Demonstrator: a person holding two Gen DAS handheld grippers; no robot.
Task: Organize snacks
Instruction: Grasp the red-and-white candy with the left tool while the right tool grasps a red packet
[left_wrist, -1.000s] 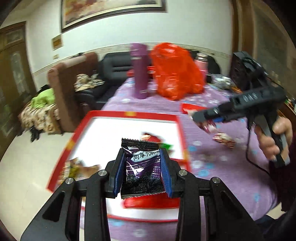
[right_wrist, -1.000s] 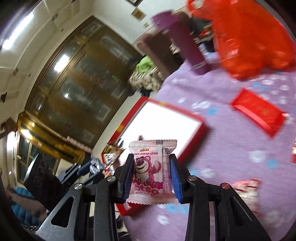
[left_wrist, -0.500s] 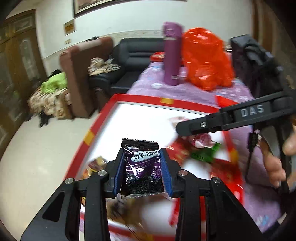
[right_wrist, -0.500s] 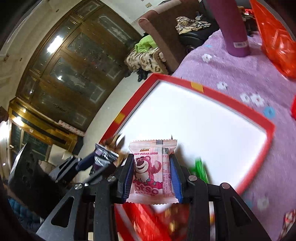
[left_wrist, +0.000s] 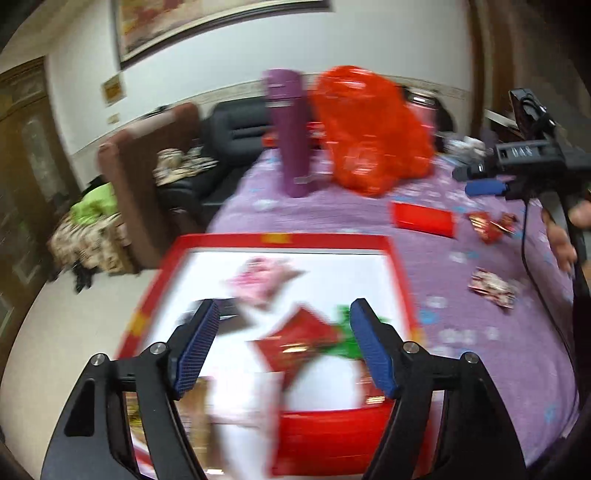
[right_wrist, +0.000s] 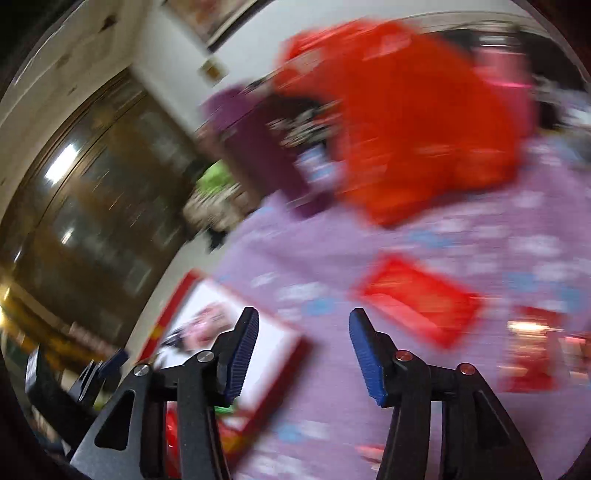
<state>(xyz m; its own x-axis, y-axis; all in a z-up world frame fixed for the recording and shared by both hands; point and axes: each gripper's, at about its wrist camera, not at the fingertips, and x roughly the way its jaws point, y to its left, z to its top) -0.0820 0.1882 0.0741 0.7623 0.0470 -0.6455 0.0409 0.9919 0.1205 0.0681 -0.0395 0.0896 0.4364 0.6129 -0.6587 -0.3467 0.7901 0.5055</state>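
A red-rimmed box (left_wrist: 280, 239) with a white floor lies on the purple tablecloth. My left gripper (left_wrist: 282, 347) is open and empty above it. In the box lie the pink snack packet (left_wrist: 264, 282), a dark packet (left_wrist: 229, 314), a red packet (left_wrist: 301, 341) and a green one (left_wrist: 347, 341). My right gripper (right_wrist: 301, 350) is open and empty over the cloth right of the box (right_wrist: 273, 341); it shows in the left wrist view (left_wrist: 484, 181). Loose snacks (left_wrist: 491, 225) lie on the cloth at the right.
A purple flask (left_wrist: 290, 133) and a red plastic bag (left_wrist: 373, 129) stand at the table's far side. A flat red packet (left_wrist: 423, 219) lies beyond the box. Sofas (left_wrist: 236, 129) stand behind the table on the left. The right wrist view is motion-blurred.
Both grippers have opened. The dark purple packet and the pink bear packet have dropped into the box. The right gripper has swung away to the right over the cloth.
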